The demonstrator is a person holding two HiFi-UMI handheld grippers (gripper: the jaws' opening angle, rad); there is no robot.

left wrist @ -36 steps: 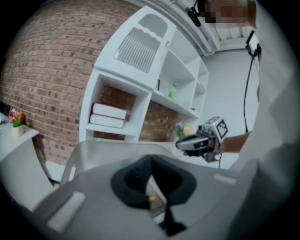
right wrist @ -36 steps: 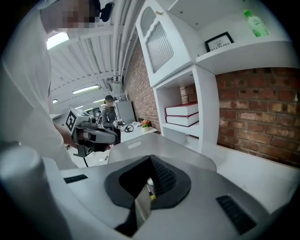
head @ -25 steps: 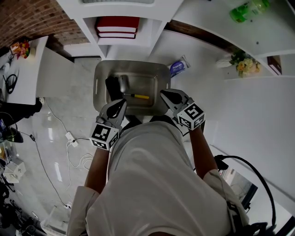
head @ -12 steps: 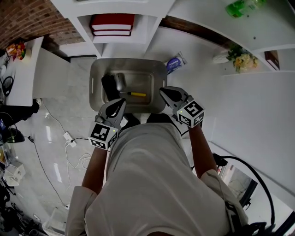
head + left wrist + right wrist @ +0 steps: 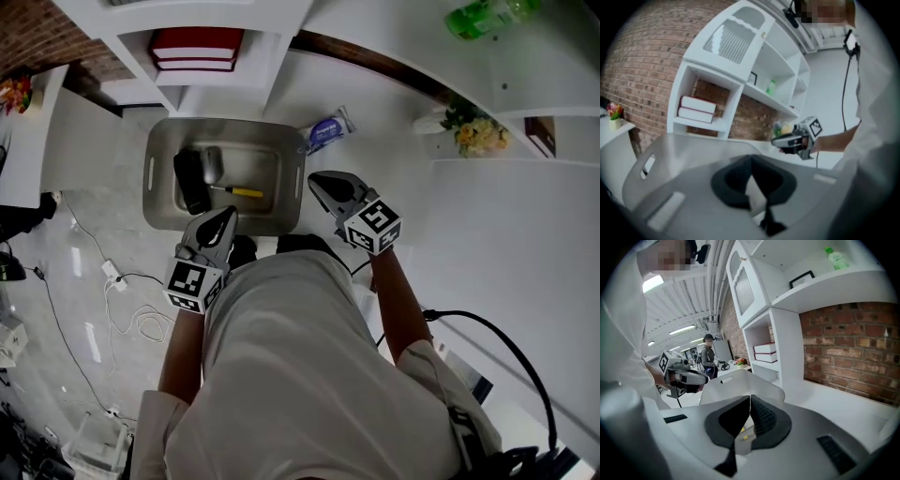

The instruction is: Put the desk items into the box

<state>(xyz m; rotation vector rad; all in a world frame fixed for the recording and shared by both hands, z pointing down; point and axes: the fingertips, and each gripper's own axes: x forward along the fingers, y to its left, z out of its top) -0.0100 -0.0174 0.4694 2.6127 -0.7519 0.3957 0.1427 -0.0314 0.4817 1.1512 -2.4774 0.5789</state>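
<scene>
- The box [image 5: 225, 131] has slid toward the upper left of the head view; a black item [image 5: 190, 180] and a yellow-handled tool [image 5: 246, 192] lie inside.
- The blue packet [image 5: 328, 131], just right of it, is still out and is likely next.
- Your left gripper [image 5: 223, 217] and right gripper [image 5: 317, 180] have their jaws together and carry nothing.

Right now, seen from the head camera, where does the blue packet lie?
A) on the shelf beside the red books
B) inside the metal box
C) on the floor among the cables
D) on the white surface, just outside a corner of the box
D: the blue packet lies on the white surface, outside the rim of the metal box, next to its far right corner.
</scene>
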